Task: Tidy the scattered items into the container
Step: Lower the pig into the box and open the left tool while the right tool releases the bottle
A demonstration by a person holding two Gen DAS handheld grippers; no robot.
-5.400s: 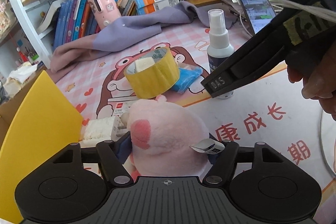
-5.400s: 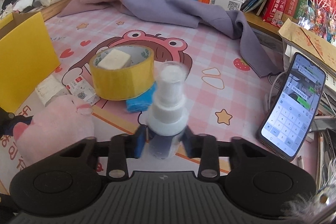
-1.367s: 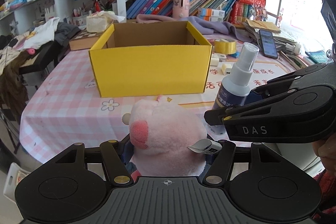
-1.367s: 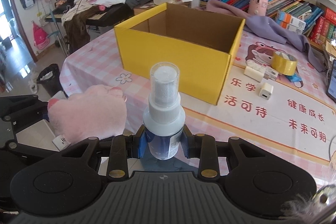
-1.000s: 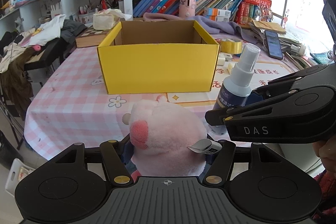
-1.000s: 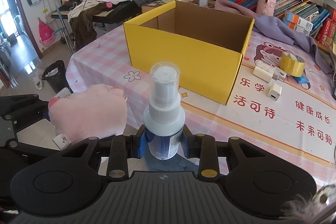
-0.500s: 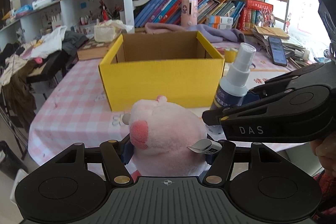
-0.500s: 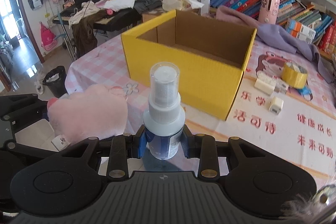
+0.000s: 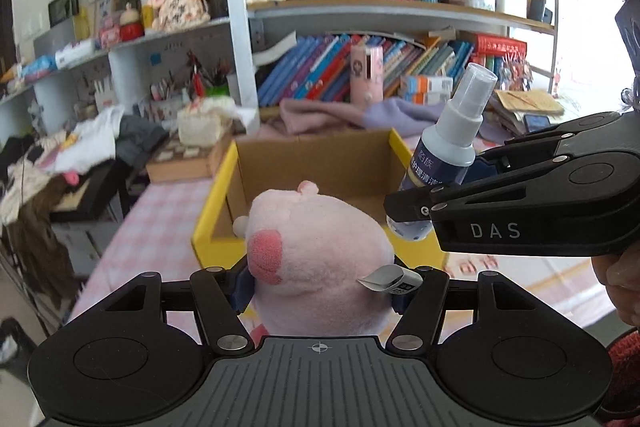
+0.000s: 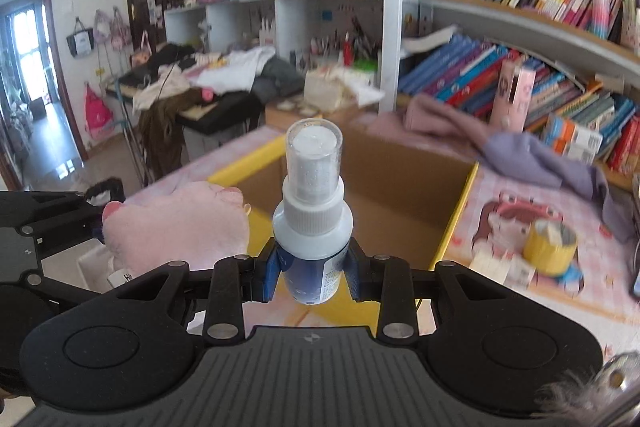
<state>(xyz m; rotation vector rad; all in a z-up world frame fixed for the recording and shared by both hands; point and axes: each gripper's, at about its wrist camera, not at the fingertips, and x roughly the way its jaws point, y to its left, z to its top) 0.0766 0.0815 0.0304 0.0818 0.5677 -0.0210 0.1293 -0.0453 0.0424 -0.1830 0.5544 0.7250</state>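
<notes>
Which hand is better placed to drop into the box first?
Left, marginally. Its gripper holds the plush right at the box near wall, centred on the opening. The right gripper, shut on the spray bottle, sits beside it nearer the box's right wall. Both look close.

Both views are lit by bright daylight. In the left wrist view the light enters from the right edge, where the white window area (image 9: 592, 39) is overexposed and holds no detail. In the right wrist view a glazed brown wooden door (image 10: 24, 67) at the left edge is blown out and throws a glossy reflection on the floor below it. Shadows are soft and weak. Fisheye distortion bends the white vertical shelf post (image 10: 390, 7) and curves the shelf boards toward the corners, which darken. Motion blur smears the open yellow cardboard box (image 10: 460, 211) and the pink checked tablecloth (image 9: 160, 219); the near black gripper bodies stay sharp.
</notes>
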